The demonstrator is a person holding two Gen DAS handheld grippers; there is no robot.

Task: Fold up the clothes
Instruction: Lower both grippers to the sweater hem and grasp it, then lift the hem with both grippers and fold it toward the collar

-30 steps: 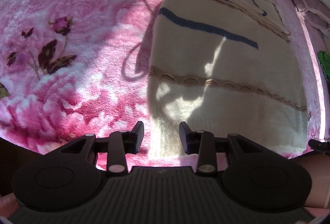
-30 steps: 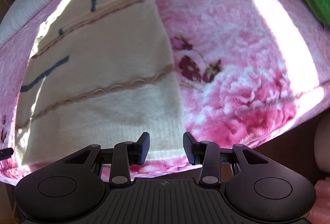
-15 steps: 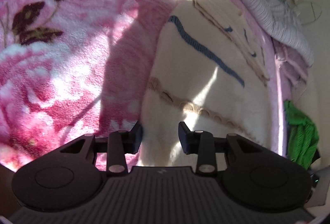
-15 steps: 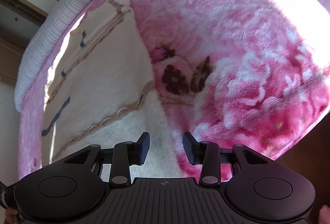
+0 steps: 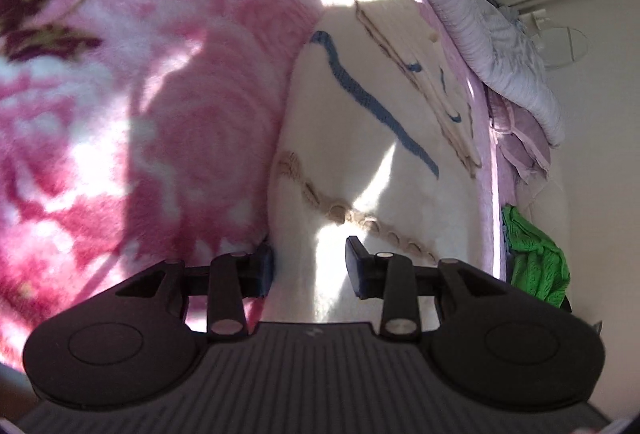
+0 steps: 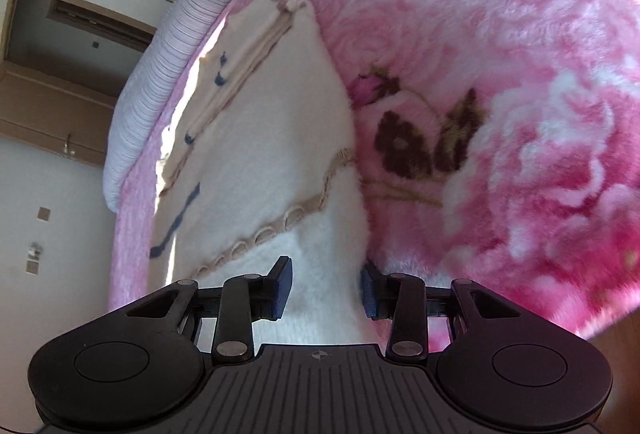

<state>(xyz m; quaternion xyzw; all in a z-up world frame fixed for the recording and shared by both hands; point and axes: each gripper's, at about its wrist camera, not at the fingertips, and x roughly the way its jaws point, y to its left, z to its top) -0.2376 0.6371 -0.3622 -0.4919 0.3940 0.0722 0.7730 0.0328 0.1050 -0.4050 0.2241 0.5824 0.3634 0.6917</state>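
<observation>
Cream sweater (image 5: 360, 138) lies flat on a pink rose-print blanket (image 5: 120, 138), partly folded into a long panel. Its long axis runs away from both cameras, from the near hem toward the far edge of the bed. Far end carries the folded-in part, with tan trim and small blue marks; near end is plain fluffy knit. A blue stripe (image 5: 372, 106) and a tan scalloped band (image 5: 352, 214) cross the panel, slanting in the fisheye view

Left gripper (image 5: 310, 266) sits at the near left corner of the sweater, jaws apart. One finger (image 5: 264, 268) sits at the sweater's left edge where it meets the blanket, the other over the knit; cream fabric fills the gap. Whether the pads touch the cloth, cannot tell

Right gripper (image 6: 326, 288) is at the near right corner of the same sweater (image 6: 272, 138), jaws likewise spread, with fabric between them. Its right-hand finger (image 6: 370, 290) is at the sweater's right edge, beside the blanket (image 6: 500, 74). Nothing is clamped in either tool

Around: a striped pale quilt (image 5: 480, 34) is bunched along the far edge of the bed, also seen from the right (image 6: 172, 46). A green knit garment (image 5: 536, 258) lies off the sweater's right side, apart from it. Lilac cloth (image 5: 520, 150) is crumpled between quilt and green garment. Sun patches and hard shadow fall across sweater and blanket. Nothing lies on top of the sweater
</observation>
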